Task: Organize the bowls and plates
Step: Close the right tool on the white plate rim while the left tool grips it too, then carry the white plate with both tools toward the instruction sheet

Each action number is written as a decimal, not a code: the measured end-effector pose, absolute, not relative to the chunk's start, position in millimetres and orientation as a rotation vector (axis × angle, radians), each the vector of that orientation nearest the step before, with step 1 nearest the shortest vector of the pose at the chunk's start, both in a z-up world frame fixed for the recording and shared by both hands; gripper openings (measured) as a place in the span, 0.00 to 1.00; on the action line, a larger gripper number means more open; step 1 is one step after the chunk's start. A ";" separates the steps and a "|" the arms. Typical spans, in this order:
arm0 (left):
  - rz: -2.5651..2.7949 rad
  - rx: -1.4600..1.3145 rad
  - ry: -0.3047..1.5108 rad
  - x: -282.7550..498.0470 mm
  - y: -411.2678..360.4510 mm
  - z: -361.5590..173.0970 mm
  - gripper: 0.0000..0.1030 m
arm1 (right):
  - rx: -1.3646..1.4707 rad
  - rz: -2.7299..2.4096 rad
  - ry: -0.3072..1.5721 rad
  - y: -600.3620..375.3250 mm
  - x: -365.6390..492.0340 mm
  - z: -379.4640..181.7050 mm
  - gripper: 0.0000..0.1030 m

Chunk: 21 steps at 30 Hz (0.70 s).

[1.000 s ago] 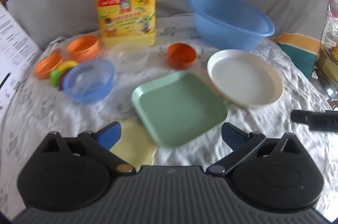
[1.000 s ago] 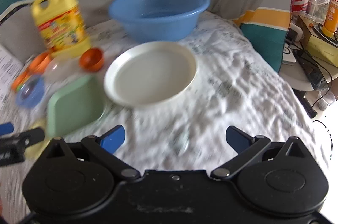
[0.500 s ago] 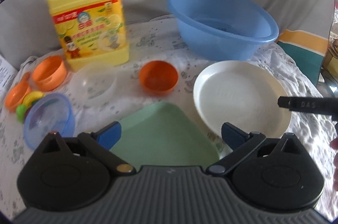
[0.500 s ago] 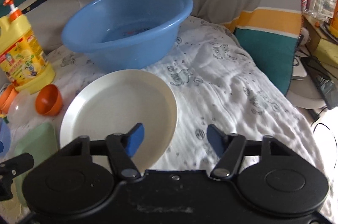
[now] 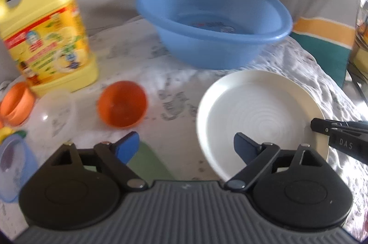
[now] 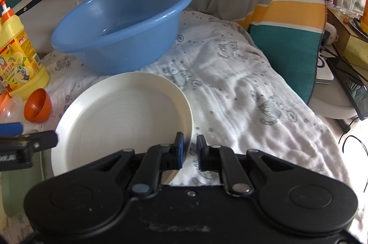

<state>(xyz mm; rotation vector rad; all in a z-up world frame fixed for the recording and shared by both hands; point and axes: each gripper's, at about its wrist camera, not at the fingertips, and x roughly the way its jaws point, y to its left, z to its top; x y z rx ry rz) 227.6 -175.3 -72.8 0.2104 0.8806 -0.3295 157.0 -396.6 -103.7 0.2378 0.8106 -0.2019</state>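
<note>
Our right gripper [image 6: 189, 148] has closed in, jaws closing on the white plate's [image 6: 119, 115] near rim. Our left gripper [image 5: 186, 147], jaws apart and closing, holds nothing beside the plate, so lifting comes next.

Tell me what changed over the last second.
Both grippers moved in toward the white plate. The right gripper, wide open before, is closing its jaws on the plate's near rim. The left gripper, now beside the plate, is starting to close on nothing. The dishes, blue basin and detergent bottle stayed put.
</note>
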 end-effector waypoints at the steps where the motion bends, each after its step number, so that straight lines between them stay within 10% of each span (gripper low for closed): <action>1: -0.337 0.219 0.887 229.4 -179.9 -75.9 0.84 | 0.238 -0.199 0.811 -396.9 156.5 -103.2 0.11; 5: -0.356 0.226 0.933 238.0 -191.1 -89.0 0.59 | 0.230 -0.196 0.808 -396.8 158.4 -104.5 0.11; 21: -0.388 0.209 0.921 224.2 -193.3 -82.9 0.34 | 0.203 -0.214 0.804 -381.1 153.5 -98.7 0.16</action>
